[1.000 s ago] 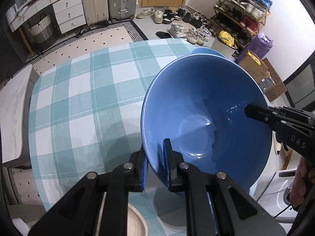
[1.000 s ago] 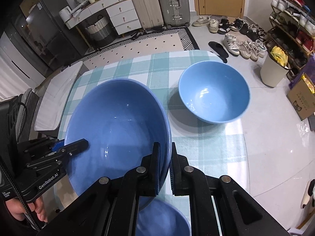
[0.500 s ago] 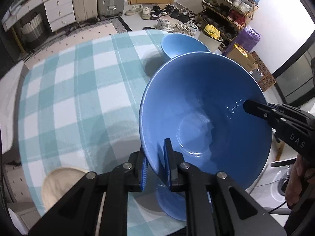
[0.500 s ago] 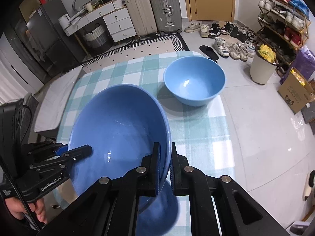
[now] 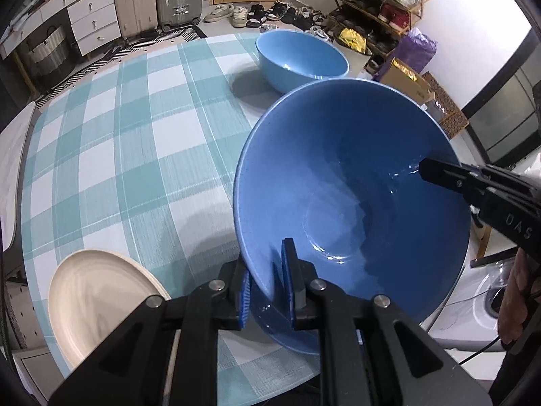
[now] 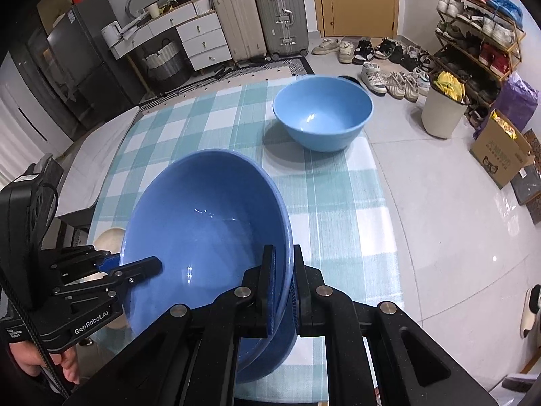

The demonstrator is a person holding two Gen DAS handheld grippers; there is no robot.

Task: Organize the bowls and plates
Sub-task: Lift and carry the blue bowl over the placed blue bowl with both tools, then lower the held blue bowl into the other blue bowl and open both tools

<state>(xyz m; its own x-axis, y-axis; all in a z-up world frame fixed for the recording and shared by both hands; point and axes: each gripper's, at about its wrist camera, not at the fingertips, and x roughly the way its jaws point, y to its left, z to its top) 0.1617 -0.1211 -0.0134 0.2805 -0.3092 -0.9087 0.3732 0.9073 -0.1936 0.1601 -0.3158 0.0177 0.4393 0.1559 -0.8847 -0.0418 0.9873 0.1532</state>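
A large blue bowl [image 5: 338,186] [image 6: 203,237] hangs tilted above the checked tablecloth [image 5: 135,135]. My left gripper [image 5: 267,270] [image 6: 135,265] is shut on its near-left rim. Across from it, my right gripper [image 6: 283,260] [image 5: 436,169] is shut on the opposite rim. Directly under the held bowl, by the table's near edge, sits a second blue bowl [image 5: 287,331] [image 6: 270,352], mostly hidden. A lighter blue bowl [image 5: 301,57] [image 6: 321,111] stands at the far right corner. A cream plate [image 5: 94,297] [image 6: 108,237] lies at the near left.
The table's right edge drops to a tiled floor with a white bin [image 6: 443,115] and a cardboard box [image 6: 500,155]. Shoe racks [image 6: 480,34] line the right wall. Suitcases [image 6: 263,17] and drawers stand at the back. A pale bench [image 5: 10,169] runs along the left.
Both grippers have carried the large bowl back toward the table's near edge. The lighter bowl now looks farther off. The cream plate and the bowl underneath have come into view.
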